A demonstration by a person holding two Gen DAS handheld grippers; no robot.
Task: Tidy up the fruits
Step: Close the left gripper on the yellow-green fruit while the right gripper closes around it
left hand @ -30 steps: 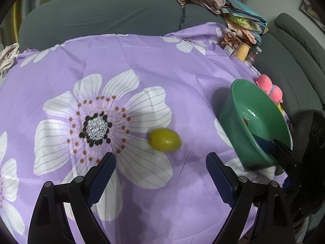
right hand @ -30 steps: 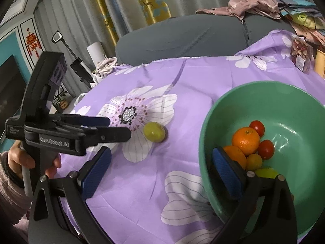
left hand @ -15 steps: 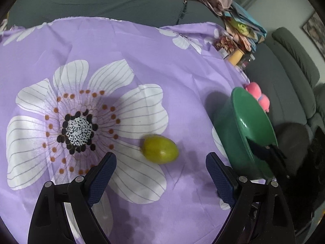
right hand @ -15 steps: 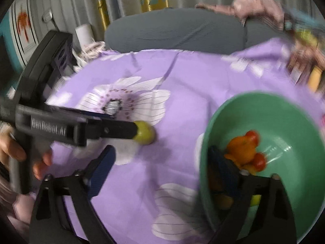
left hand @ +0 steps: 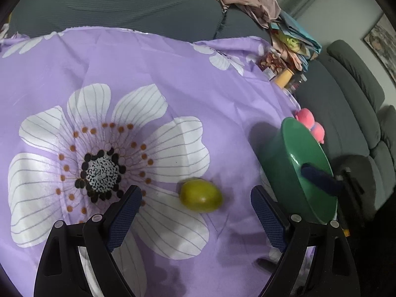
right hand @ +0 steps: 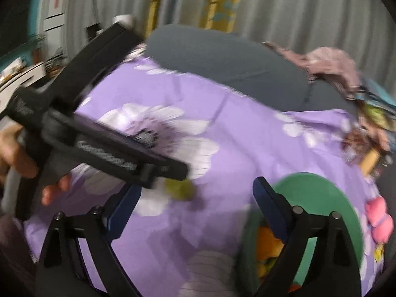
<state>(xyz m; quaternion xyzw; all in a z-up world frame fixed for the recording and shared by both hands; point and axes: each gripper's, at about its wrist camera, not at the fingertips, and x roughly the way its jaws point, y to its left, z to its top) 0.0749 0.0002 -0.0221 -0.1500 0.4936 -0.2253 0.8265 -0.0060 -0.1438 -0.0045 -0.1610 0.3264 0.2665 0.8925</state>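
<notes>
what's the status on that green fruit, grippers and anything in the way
Left gripper open, empty, closing on green fruit. Right gripper open, one finger over green bowl rim. Fruit loose on purple floral cloth; path clear.

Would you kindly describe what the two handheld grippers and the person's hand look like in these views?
Both the left gripper and the right gripper have matte black angular finger arms with silver rivets and dark blue textured pads. From the right wrist view, the left gripper's black body carries blurred white lettering, and a bare left hand grips its handle.
</notes>
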